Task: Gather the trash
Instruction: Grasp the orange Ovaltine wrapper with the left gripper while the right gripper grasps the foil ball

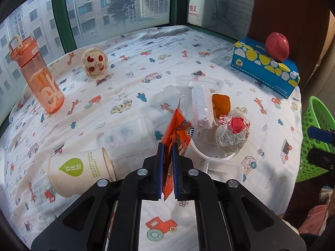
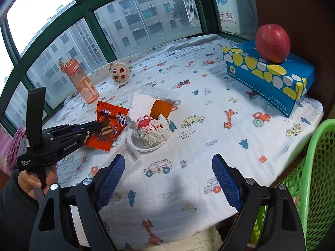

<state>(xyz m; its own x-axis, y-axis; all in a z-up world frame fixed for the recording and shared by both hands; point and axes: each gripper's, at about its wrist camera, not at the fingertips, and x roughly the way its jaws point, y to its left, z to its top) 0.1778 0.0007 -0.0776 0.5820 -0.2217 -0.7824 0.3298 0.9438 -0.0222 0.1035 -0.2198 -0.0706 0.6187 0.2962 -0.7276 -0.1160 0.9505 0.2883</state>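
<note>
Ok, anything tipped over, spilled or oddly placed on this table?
Yes. A paper cup lies on its side near the left claw, which is shut on an orange wrapper. An apple sits on top of the tissue box. Nothing looks spilled.

The left hand-held gripper (image 1: 167, 163) pinches an orange snack wrapper (image 1: 174, 131) above the tabletop (image 1: 129, 79), beside a tipped paper cup (image 1: 80, 172).
</note>
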